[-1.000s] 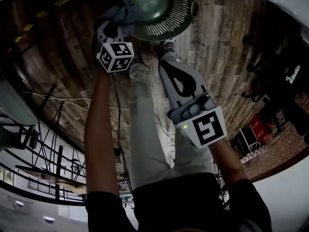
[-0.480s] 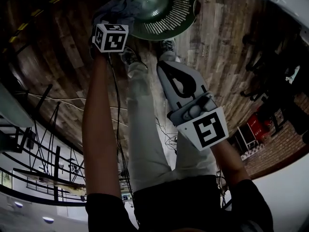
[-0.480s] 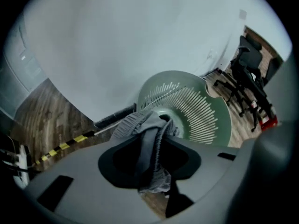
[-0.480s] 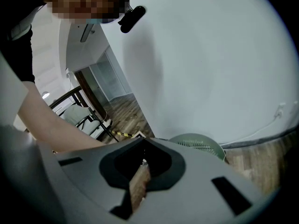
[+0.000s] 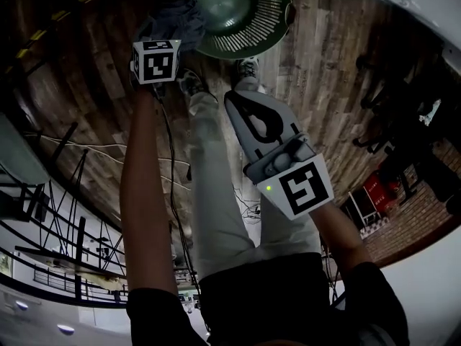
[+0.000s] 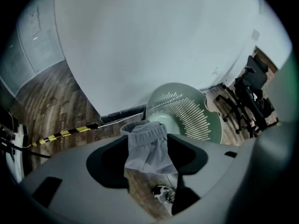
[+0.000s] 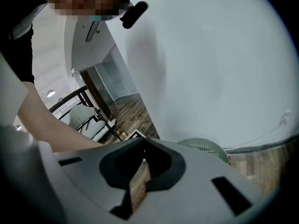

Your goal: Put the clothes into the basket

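A round green slatted basket stands on the wooden floor ahead of my feet. My left gripper hovers at the basket's left rim and points steeply down. A grey garment with an elastic waistband is bunched at its tip. In the left gripper view the jaws are opening and the garment hangs loosely between them, with the basket just beyond. My right gripper sits lower, over my legs, shut with nothing in it. Its own view shows the basket past the closed jaws.
My shoes stand just before the basket. A white wall rises behind it, with yellow-black tape on the floor. Office chairs stand to the right. A thin cable trails from the left gripper.
The left gripper rolled and shifted left and up in the picture, along the basket's left rim, with the grey garment at its tip. The right gripper barely moved.
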